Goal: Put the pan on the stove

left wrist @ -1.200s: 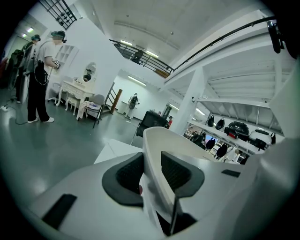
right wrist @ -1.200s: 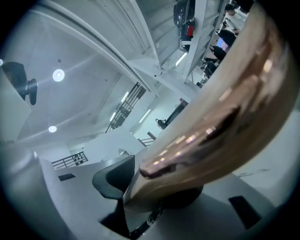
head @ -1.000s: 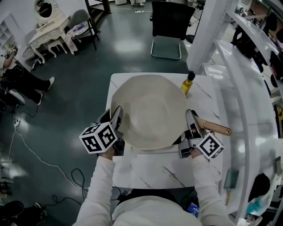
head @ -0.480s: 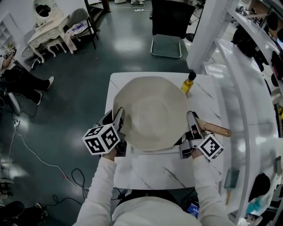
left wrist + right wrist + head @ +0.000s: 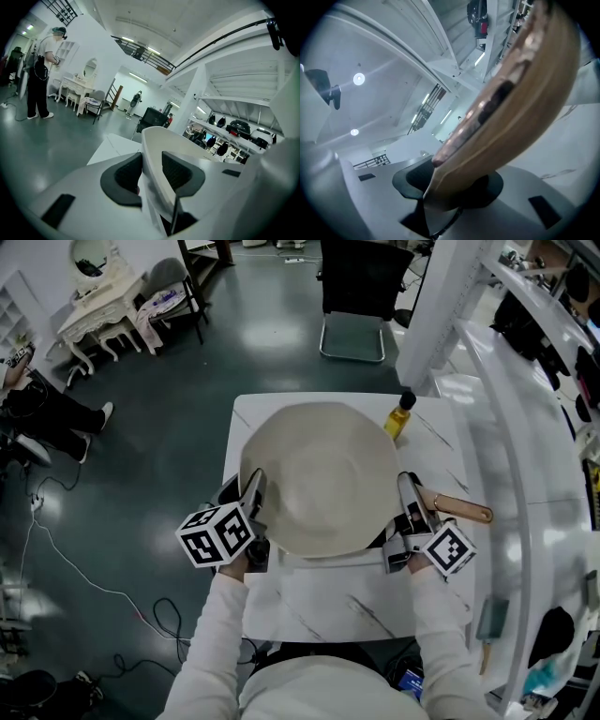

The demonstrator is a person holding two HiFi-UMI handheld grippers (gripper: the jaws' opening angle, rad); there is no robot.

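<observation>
Centrally, round matte cream pan [image 5: 319, 479], tapered wooden handle [image 5: 464, 510], marbled tabletop [image 5: 319, 601].

The left gripper [image 5: 249, 488] has slid a touch toward the right of the frame since a second ago, its marker cube now tucked closer under the pan [image 5: 319, 479], and its jaws are opening with the rim between them; the wooden handle [image 5: 464, 512] tip sits slightly further right
</observation>
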